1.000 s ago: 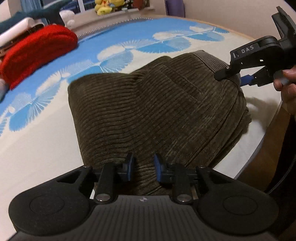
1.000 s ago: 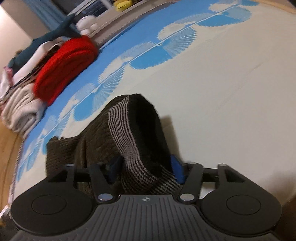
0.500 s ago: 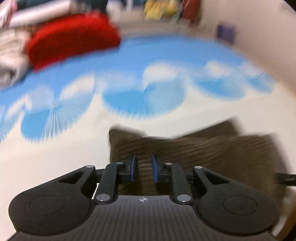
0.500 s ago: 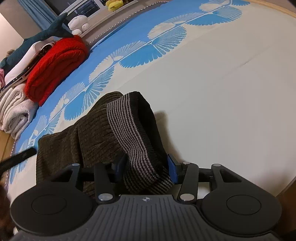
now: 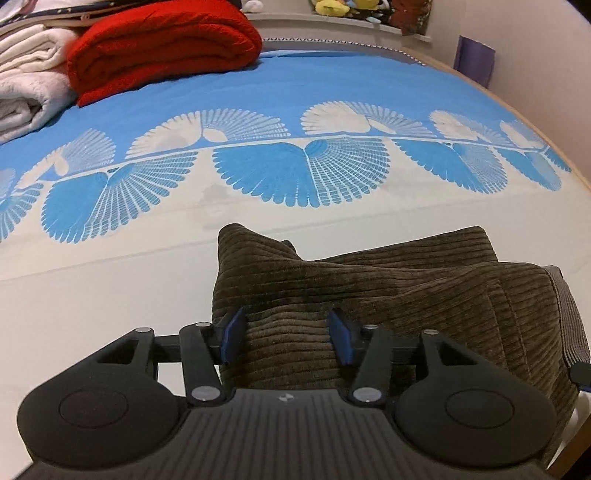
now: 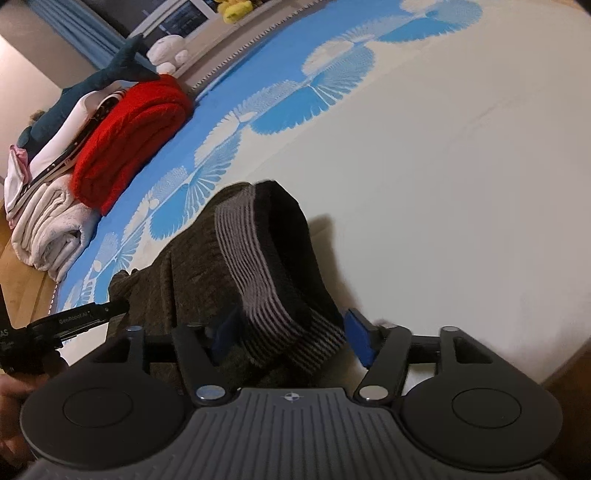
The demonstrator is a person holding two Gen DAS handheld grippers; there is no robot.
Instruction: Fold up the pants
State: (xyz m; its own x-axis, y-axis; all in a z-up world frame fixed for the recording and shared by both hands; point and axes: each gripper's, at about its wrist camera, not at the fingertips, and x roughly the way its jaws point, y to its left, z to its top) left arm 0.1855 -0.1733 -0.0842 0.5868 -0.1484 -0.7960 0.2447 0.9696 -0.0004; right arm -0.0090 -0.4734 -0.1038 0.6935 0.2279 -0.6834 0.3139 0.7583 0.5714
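both the left gripper [image 5: 286, 334] and right gripper [image 6: 291, 332] spread wide around folded pants [image 5: 388, 295].

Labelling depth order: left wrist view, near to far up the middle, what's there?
Left hand-held gripper → folded dark-brown corduroy pants → cream and blue fan-print bedspread → rolled red knit blanket → yellow plush toys
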